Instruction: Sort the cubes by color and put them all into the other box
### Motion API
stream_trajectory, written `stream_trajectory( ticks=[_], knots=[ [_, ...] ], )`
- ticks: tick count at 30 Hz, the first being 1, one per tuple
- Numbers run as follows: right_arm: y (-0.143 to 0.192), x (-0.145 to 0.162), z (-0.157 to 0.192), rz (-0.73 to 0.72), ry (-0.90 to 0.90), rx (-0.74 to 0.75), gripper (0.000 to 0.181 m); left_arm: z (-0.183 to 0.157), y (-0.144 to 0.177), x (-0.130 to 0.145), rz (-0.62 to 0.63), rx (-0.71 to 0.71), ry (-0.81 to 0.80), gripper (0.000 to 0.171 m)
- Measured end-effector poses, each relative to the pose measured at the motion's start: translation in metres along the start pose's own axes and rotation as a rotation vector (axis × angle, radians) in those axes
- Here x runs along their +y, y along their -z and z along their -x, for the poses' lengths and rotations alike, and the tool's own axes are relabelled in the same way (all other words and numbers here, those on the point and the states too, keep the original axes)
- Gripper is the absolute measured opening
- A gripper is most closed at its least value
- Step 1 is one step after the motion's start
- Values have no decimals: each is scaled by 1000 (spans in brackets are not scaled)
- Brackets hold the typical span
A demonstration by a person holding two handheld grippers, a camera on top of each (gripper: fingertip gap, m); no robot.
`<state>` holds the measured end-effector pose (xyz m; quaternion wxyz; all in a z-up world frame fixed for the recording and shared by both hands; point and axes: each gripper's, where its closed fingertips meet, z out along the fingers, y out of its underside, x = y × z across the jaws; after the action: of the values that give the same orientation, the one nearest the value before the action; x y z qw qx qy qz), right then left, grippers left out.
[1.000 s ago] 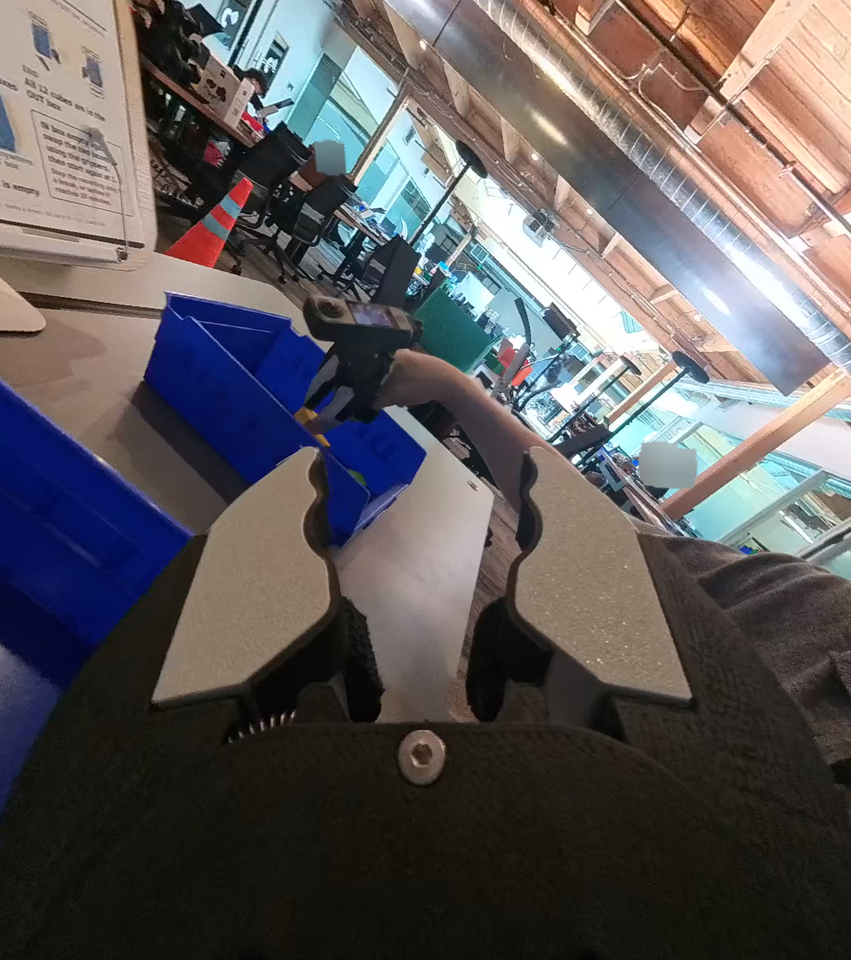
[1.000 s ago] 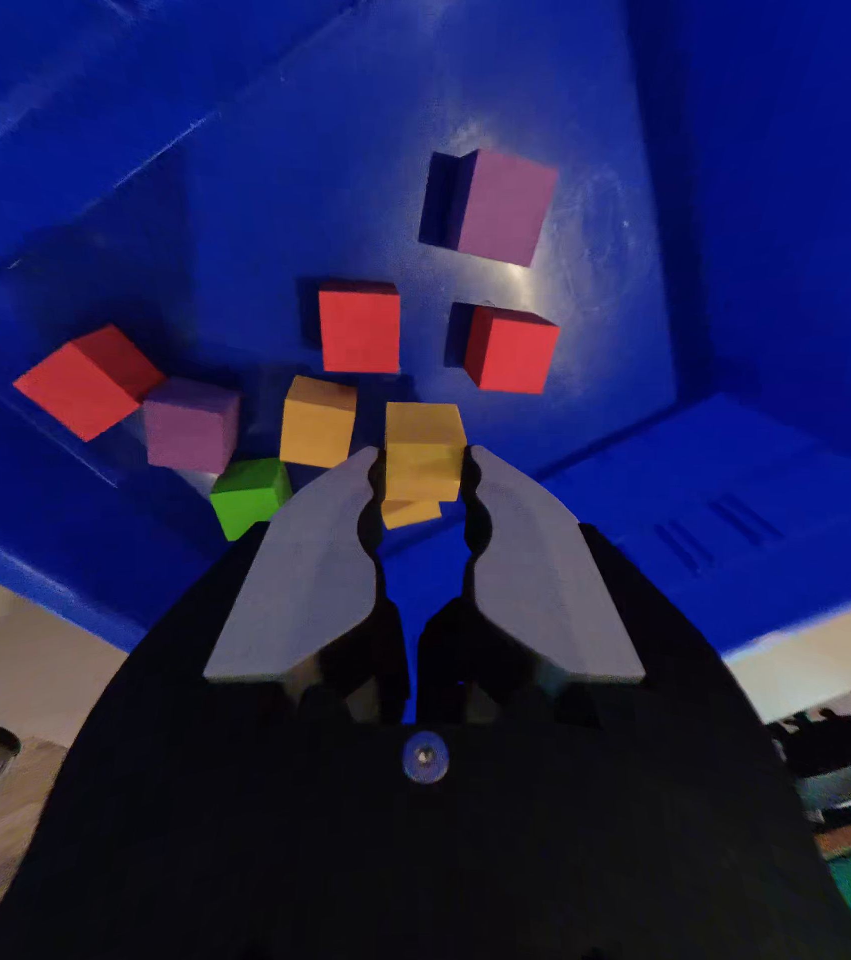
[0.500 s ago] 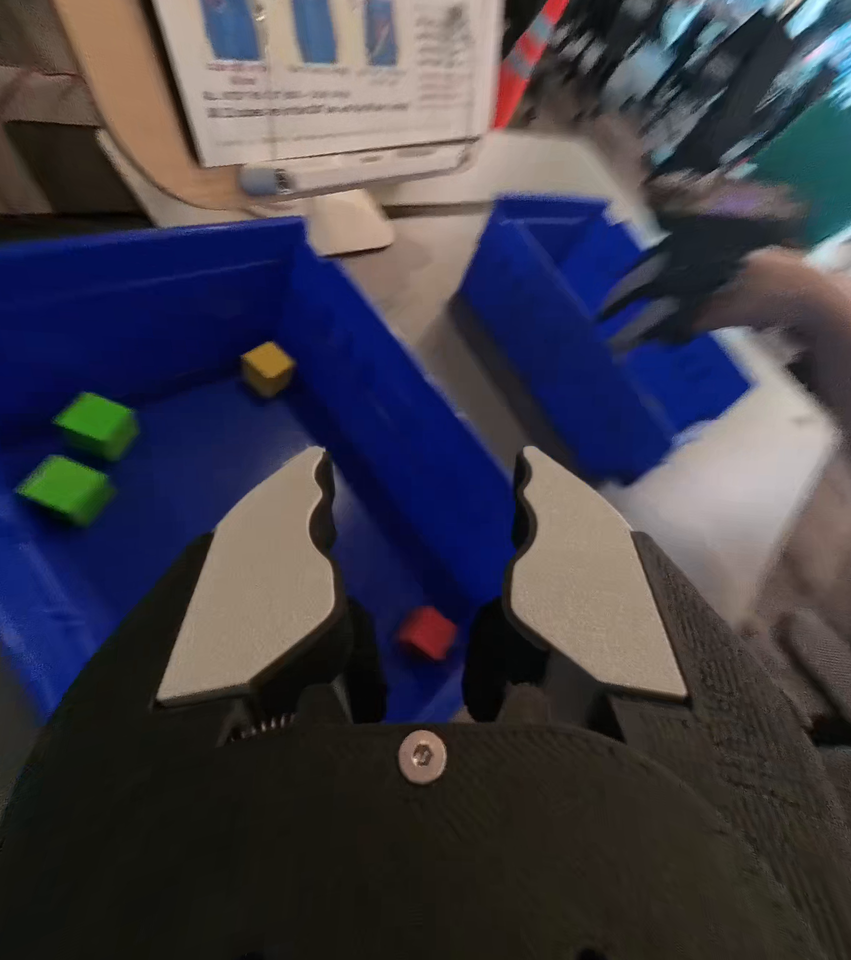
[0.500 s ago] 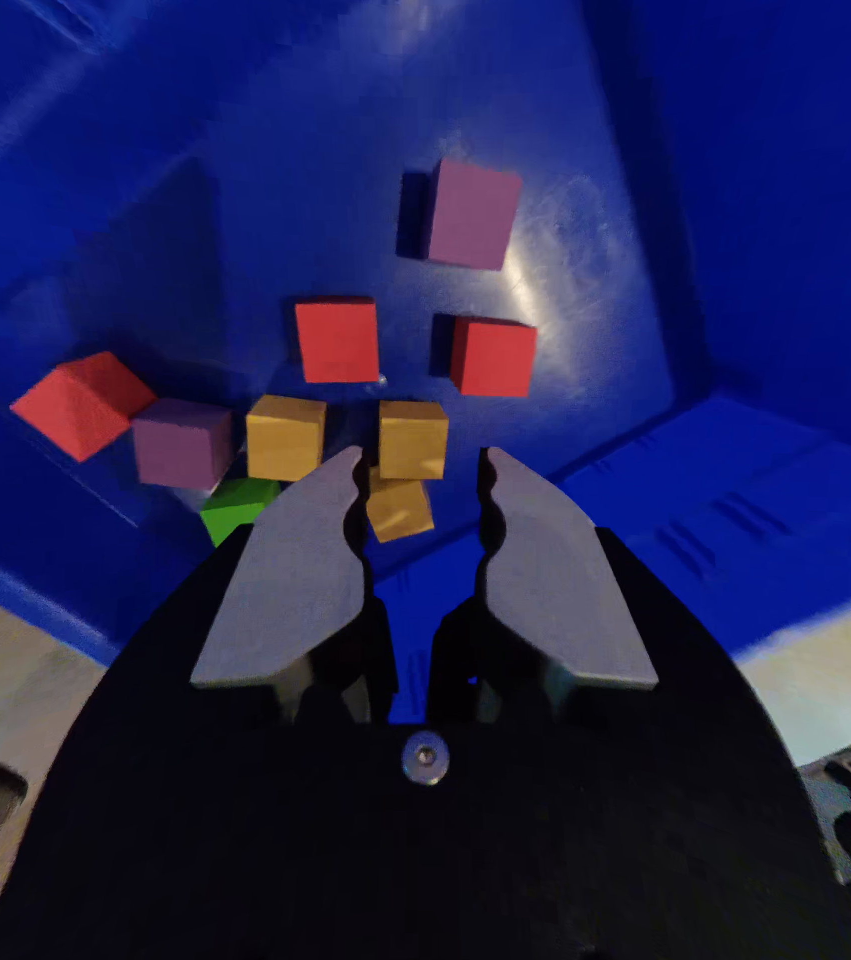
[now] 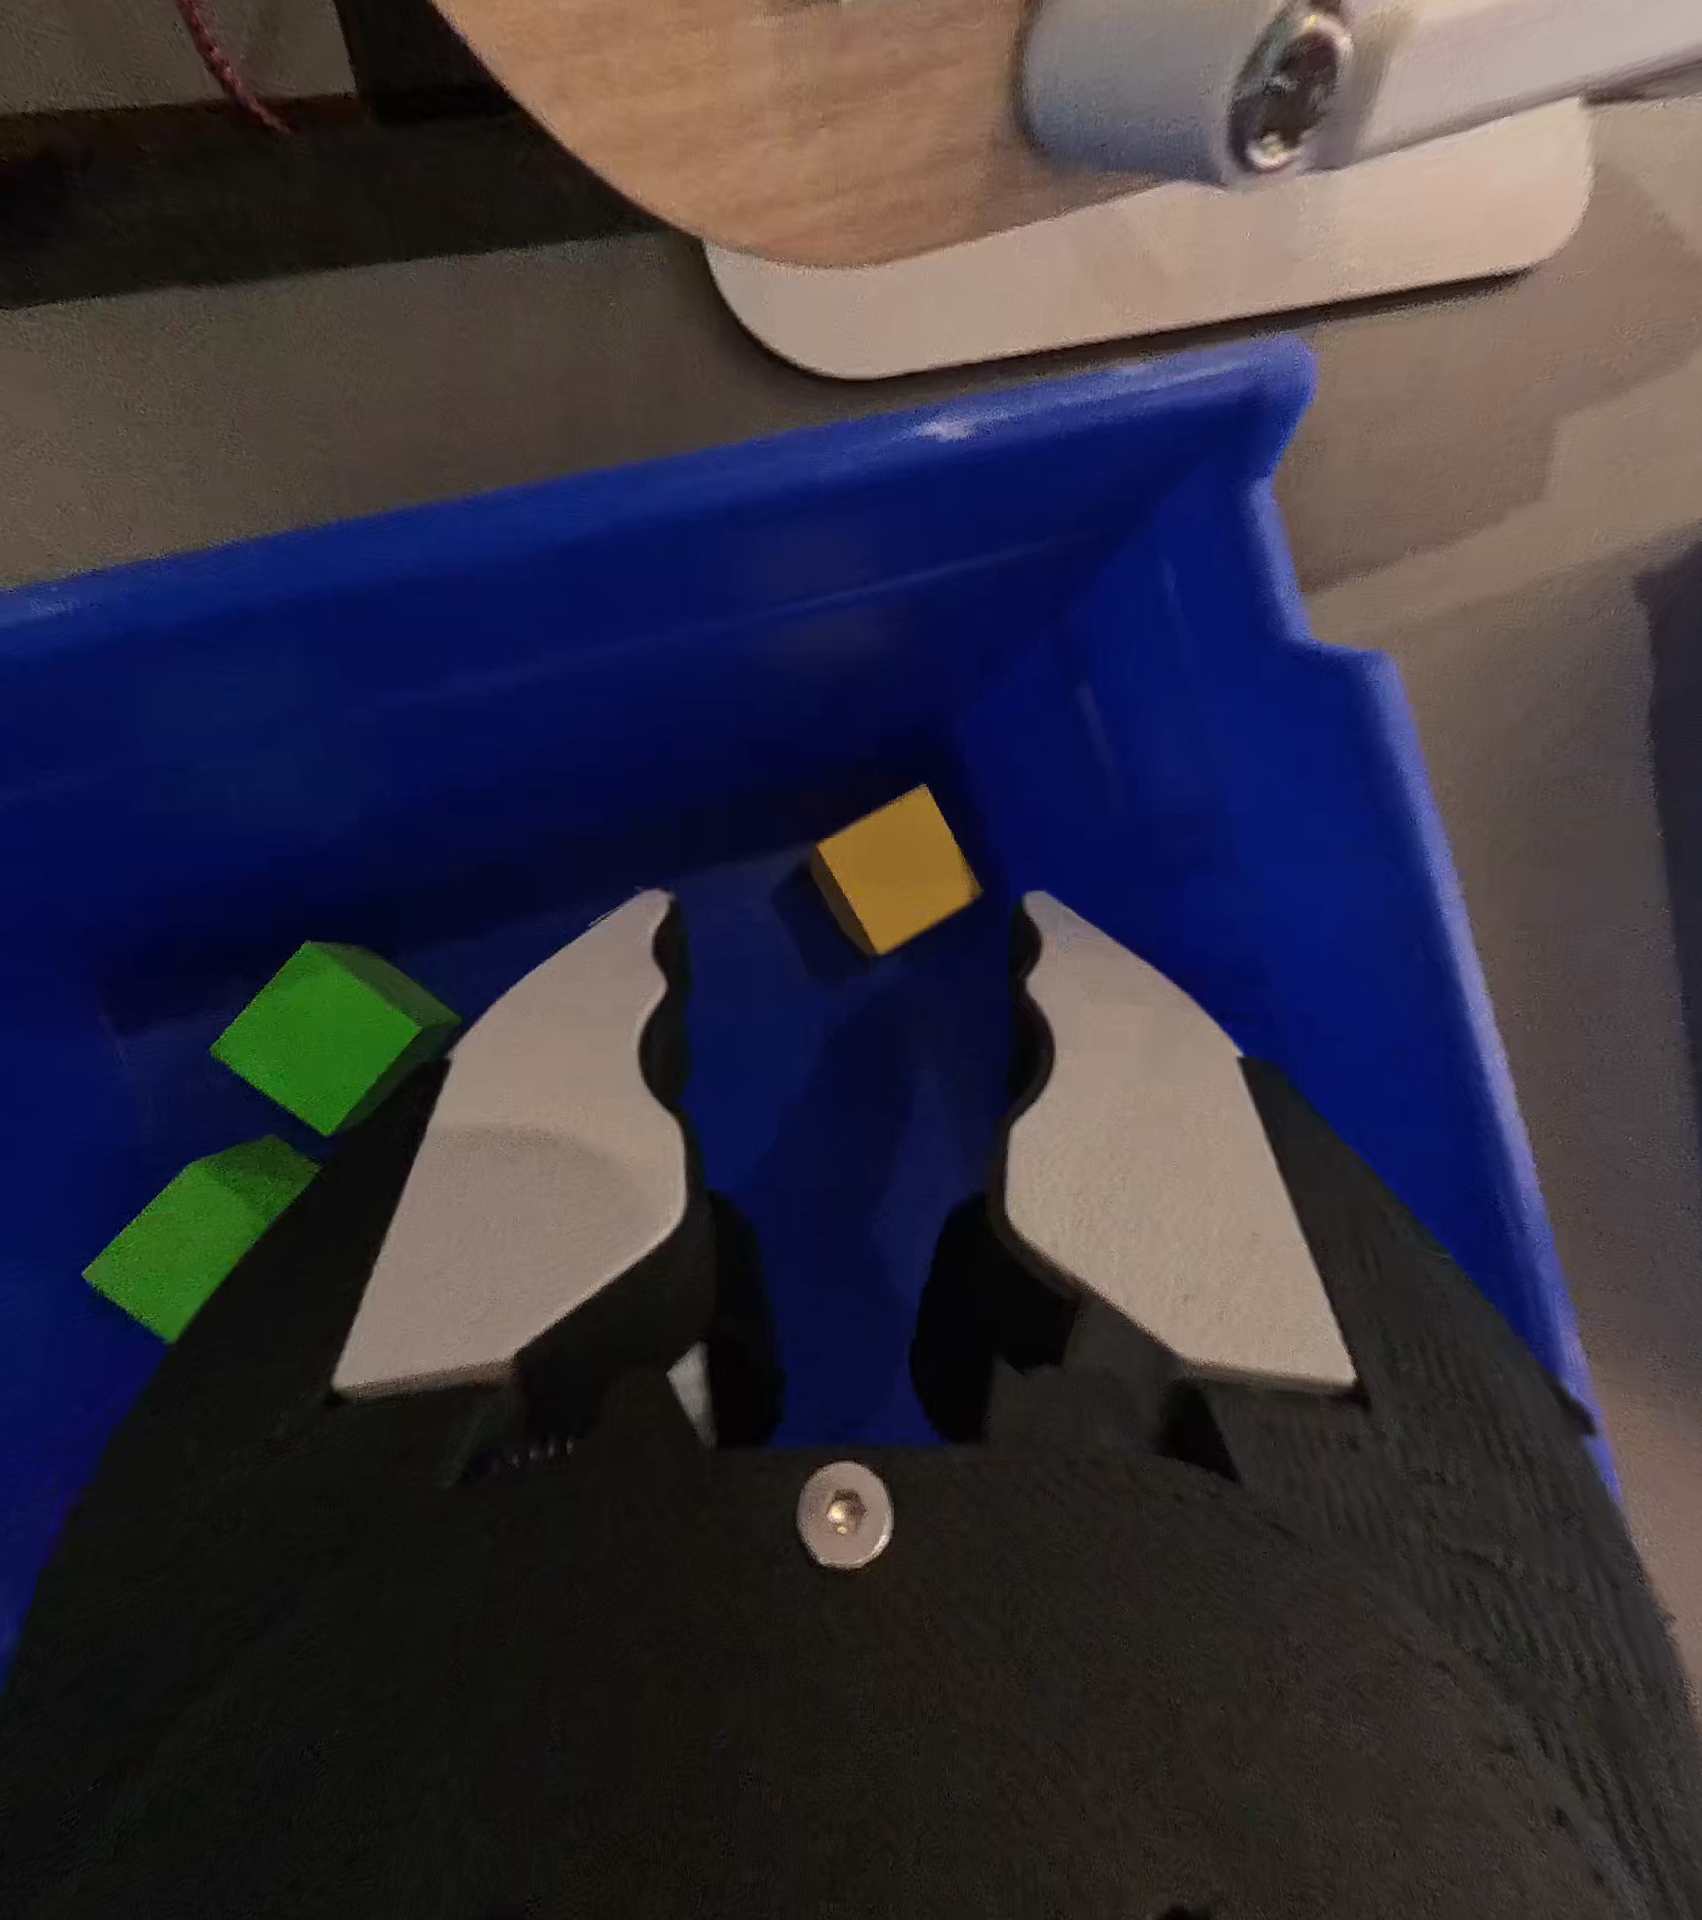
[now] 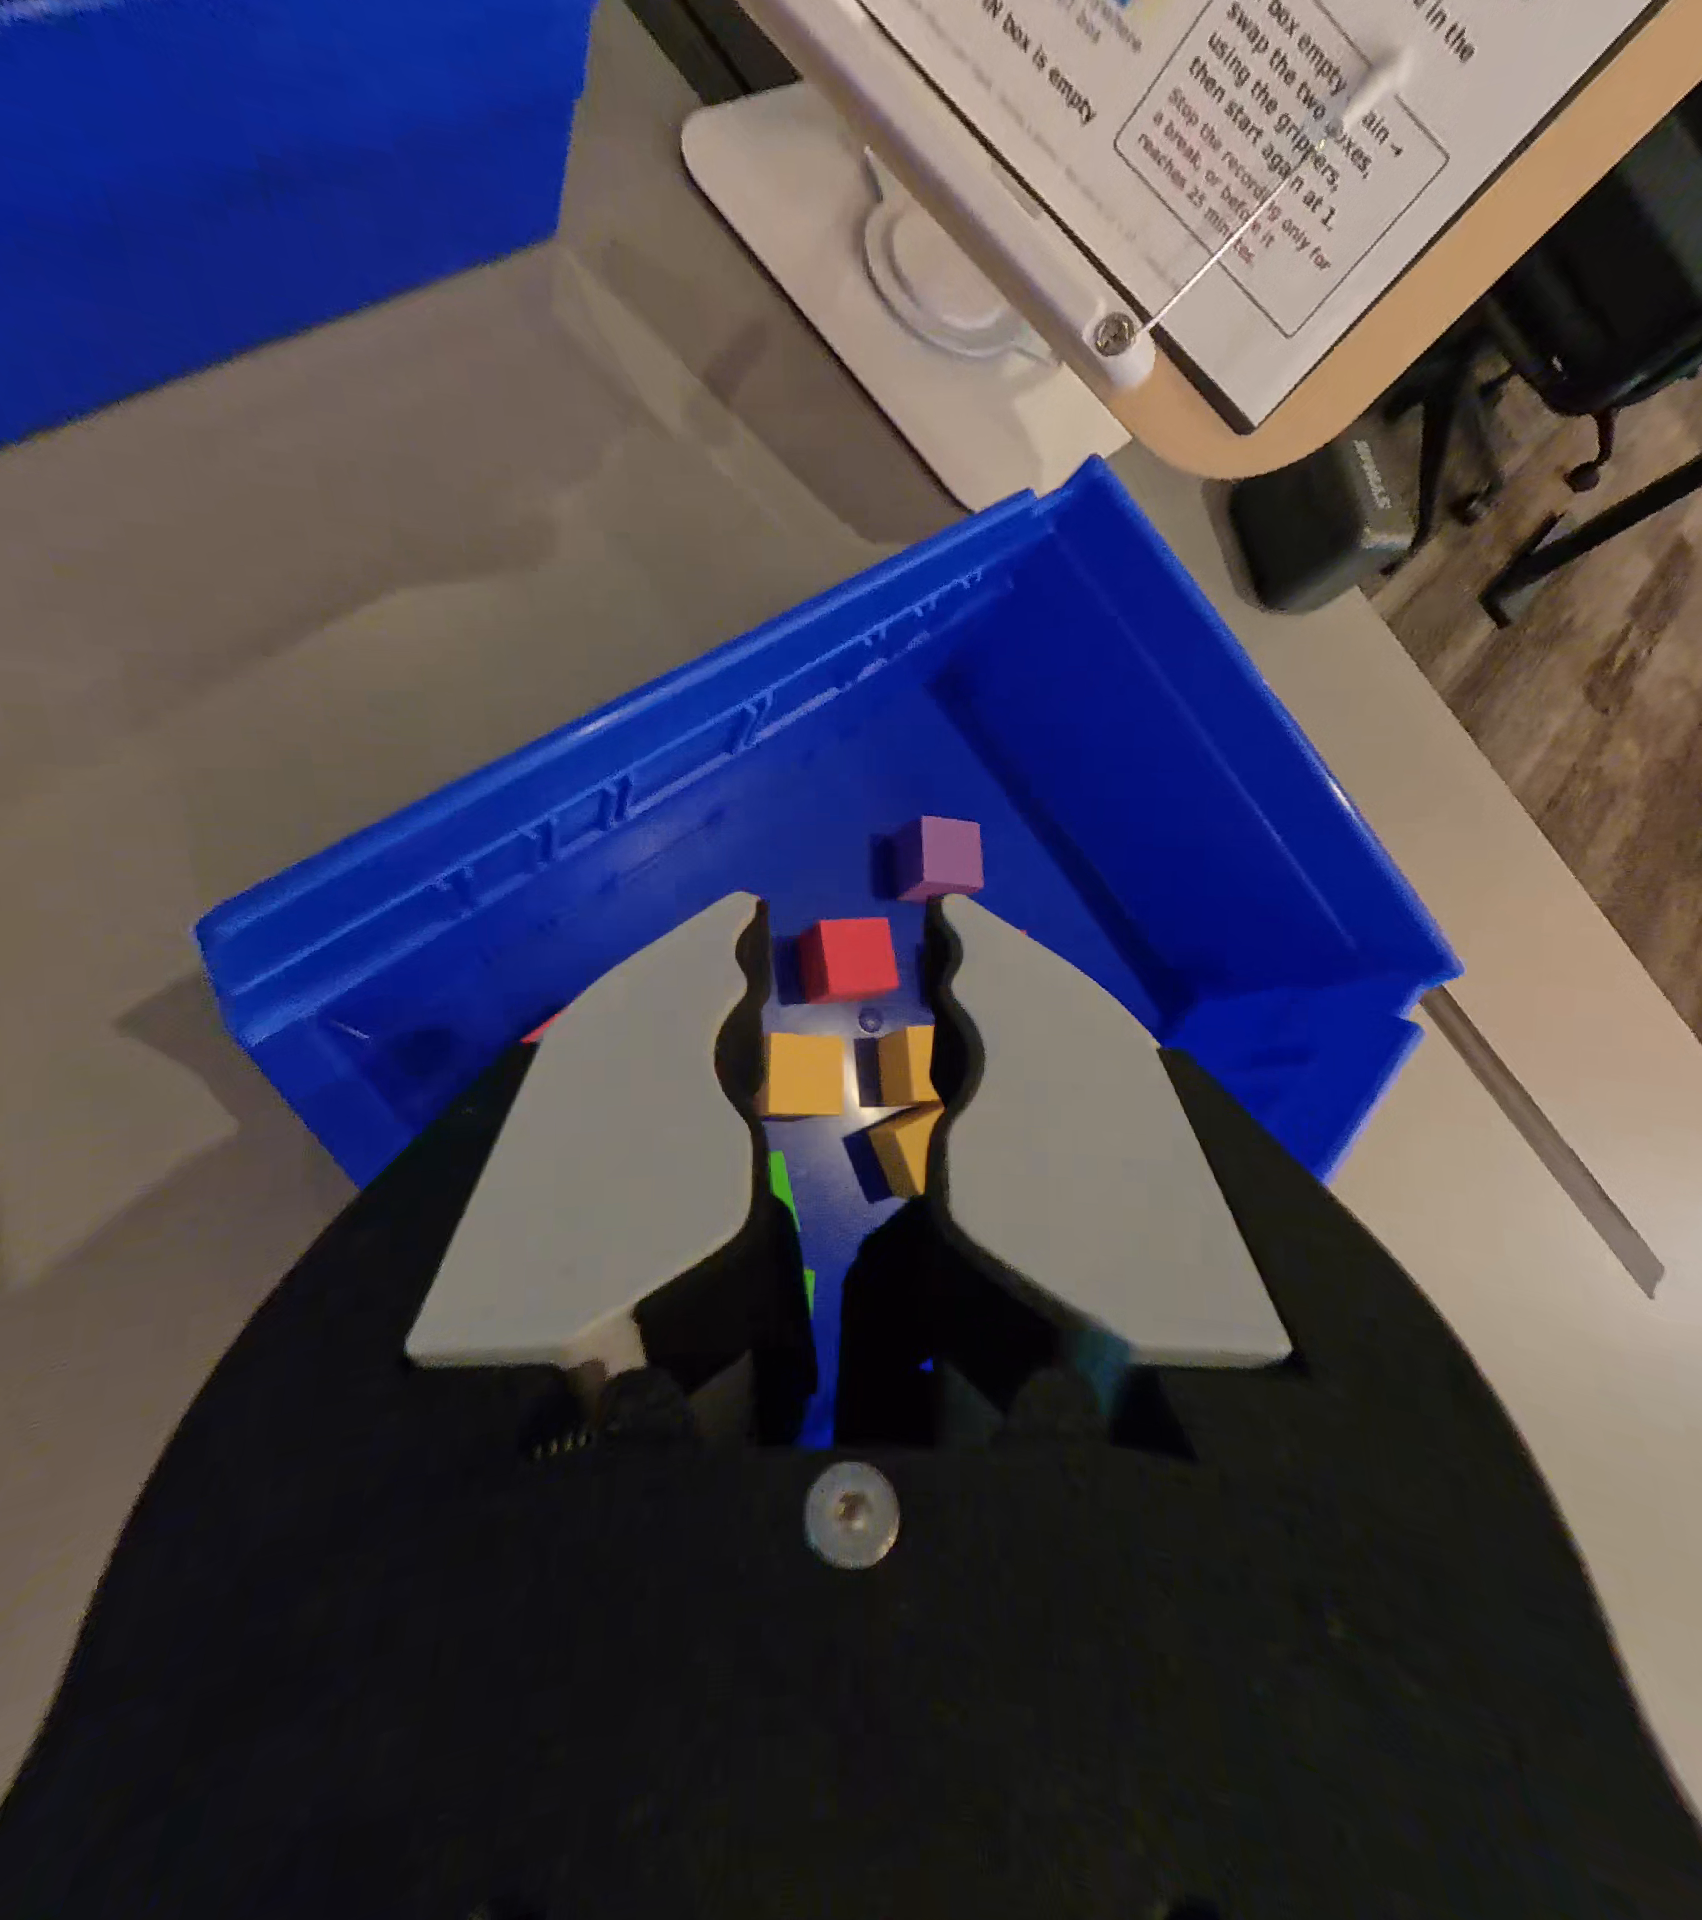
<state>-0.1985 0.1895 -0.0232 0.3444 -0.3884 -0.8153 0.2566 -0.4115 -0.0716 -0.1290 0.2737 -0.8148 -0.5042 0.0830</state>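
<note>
My left gripper [image 5: 845,914], jaws wide, nears yellow cube [image 5: 895,869]; corner wall may block. Right gripper [image 6: 842,914], jaws parted, empty.

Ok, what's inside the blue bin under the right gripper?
Seen past the open right gripper, the blue bin holds a purple cube, a red cube, three yellow cubes and slivers of green. The fingers cover the rest of the floor.

Yellow cube [image 5: 895,868] lies in blue bin [image 5: 514,665].
</note>
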Motion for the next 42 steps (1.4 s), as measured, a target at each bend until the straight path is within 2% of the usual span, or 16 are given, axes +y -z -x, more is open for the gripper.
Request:
stream_trajectory(
  ticks=[3,12,14,15,19,22,24,28,30,32,37,42],
  knots=[
    [1,0,4,-38,-15,-6,27,-2,-8,-2,-12,-3,40,55],
    [3,9,8,-90,-50,-24,25,0,-28,8,57,-74,44,58],
    [6,9,8,-92,-51,-26,26,2,-30,10,68,-93,29,46],
    [8,8,7,-96,-47,-17,26,2,-31,9,59,-88,22,31],
    [18,2,5,-131,-52,-5,25,5,-27,10,51,-71,31,30],
    [20,-3,12,-150,-44,-21,25,4,-5,4,-21,4,64,30],
    [17,-17,29,-213,-28,-77,24,-11,19,-2,-93,166,123,30],
    [11,-65,79,-444,19,-191,25,-70,96,-8,-234,769,294,29],
    [5,-87,104,-540,30,-239,32,-99,136,2,-248,1030,315,29],
    [-1,-105,122,-599,36,-257,41,-123,165,19,-245,1197,300,29],
    [5,-144,149,-742,93,-218,45,-169,208,60,-185,1459,274,29],
    [8,-153,163,-754,160,-175,42,-183,217,76,-153,1533,276,29]
  ],
)
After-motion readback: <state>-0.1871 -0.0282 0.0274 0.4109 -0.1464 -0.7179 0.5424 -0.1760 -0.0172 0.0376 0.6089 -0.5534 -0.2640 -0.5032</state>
